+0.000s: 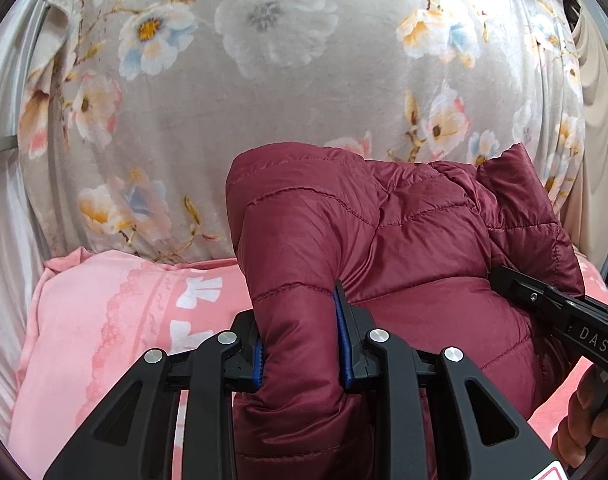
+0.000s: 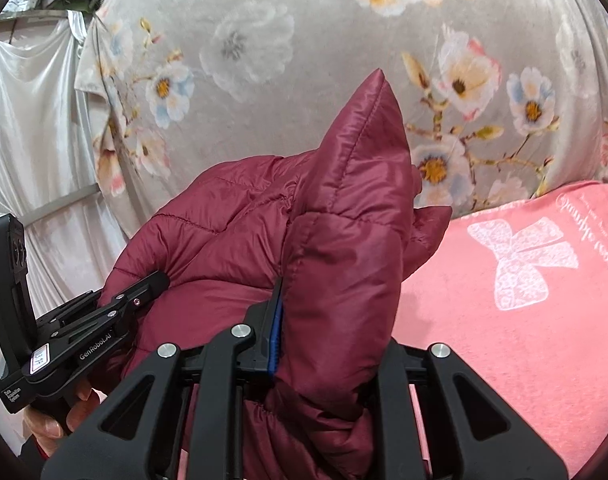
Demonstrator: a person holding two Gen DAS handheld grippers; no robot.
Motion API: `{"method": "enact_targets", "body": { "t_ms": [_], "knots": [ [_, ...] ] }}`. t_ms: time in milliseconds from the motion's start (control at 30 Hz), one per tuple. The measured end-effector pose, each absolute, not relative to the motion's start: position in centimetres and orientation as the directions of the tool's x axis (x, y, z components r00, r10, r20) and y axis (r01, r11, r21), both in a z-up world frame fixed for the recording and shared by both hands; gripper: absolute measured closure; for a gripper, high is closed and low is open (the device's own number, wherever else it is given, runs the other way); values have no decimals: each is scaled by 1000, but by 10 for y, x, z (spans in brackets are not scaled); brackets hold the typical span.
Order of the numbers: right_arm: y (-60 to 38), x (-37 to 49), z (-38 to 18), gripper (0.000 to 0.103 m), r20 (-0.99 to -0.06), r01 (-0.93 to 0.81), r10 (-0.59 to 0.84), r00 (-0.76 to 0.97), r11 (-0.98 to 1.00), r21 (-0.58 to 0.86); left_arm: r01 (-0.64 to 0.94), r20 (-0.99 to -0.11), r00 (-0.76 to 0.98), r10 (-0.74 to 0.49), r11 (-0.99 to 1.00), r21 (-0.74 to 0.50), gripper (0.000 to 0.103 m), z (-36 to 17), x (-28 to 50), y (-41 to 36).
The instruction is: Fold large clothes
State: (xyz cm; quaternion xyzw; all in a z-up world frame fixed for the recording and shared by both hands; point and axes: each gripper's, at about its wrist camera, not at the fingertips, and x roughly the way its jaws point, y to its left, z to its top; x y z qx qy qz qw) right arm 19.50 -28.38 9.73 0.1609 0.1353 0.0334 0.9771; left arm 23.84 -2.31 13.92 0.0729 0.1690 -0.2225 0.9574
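A dark red quilted jacket [image 1: 404,240] is bunching above a pink blanket [image 1: 104,320], its lower part hidden behind both tools. The left gripper [image 1: 300,344] is pinching one fold; the right gripper [image 2: 324,344] is pinching another, its far finger covered by fabric. A floral sheet [image 1: 304,80] is lying beyond.

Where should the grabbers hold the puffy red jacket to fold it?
On bunched folds at its near edge, coming from the front, as now: the left gripper pinches one padded roll of the maroon puffer jacket, the right gripper another. Thick quilting probably fills the jaws better than slippery flat panels.
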Motion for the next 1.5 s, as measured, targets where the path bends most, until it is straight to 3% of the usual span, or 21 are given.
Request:
{"method": "enact_targets", "body": {
  "t_ms": [867, 1100, 1200, 1267, 1367, 1433, 1500],
  "knots": [
    [-268, 308, -37, 84, -476, 38, 142, 868, 937, 348, 410, -525, 788, -322, 910, 56, 76, -6, 342, -13],
    [-276, 306, -42, 62, -537, 88, 140, 832, 922, 377, 368, -589, 761, -274, 929, 44, 52, -15, 350, -4],
    [-283, 284, -35, 48, -536, 118, 107, 837, 922, 369, 312, -613, 759, -217, 949, 50, 46, -6, 343, 10],
    [-289, 268, -28, 45, -525, 140, 79, 847, 921, 364, 267, -626, 762, -167, 961, 69, 46, 3, 337, 19],
    [-297, 249, -12, 49, -498, 183, 23, 867, 915, 361, 206, -668, 738, -100, 975, 81, 46, 16, 332, 22],
    [-292, 249, 2, 73, -509, 191, 2, 861, 926, 327, 177, -692, 718, -78, 982, 73, 46, 23, 330, 20],
    [-274, 255, 16, 83, -520, 193, -44, 853, 953, 235, 168, -708, 702, -76, 984, 60, 46, 28, 327, 14]
  ]
}}
